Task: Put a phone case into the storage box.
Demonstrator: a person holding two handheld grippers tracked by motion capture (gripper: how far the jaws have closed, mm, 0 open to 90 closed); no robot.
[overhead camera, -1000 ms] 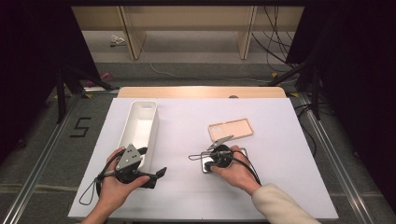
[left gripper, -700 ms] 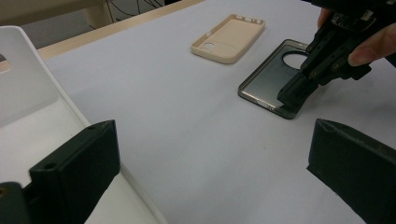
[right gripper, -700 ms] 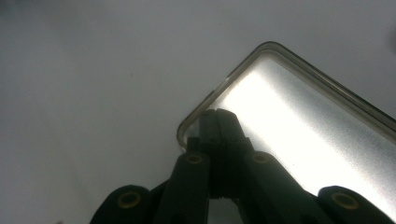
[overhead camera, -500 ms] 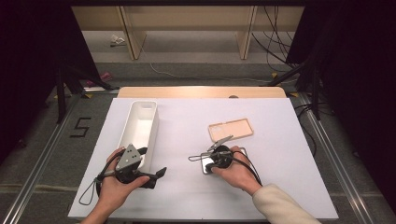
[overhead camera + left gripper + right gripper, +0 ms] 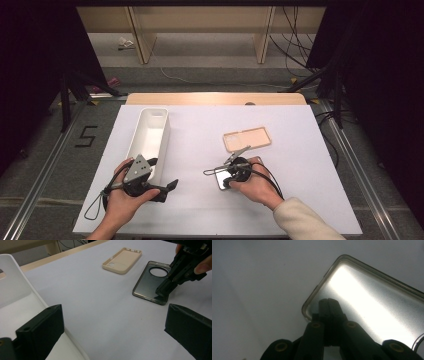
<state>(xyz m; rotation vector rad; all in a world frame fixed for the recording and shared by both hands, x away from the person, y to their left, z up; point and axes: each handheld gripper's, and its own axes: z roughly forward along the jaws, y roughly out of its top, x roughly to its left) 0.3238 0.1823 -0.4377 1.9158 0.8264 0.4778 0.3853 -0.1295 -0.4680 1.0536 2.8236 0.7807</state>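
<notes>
My right gripper (image 5: 235, 172) presses down on the grey case (image 5: 152, 282).

Its jaws are clenched together, tips resting on the case's inner face near one corner, with nothing caught between them. The case lies flat on the table (image 5: 200, 135), just in front of the tan case (image 5: 247, 138). My left gripper (image 5: 167, 186) stands released, jaws wide apart, beside the white bin (image 5: 150, 135).

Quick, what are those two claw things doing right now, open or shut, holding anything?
Left gripper: jaws open, holding nothing, beside the white bin.
Right gripper: jaws shut, tips resting on the grey phone case.
</notes>
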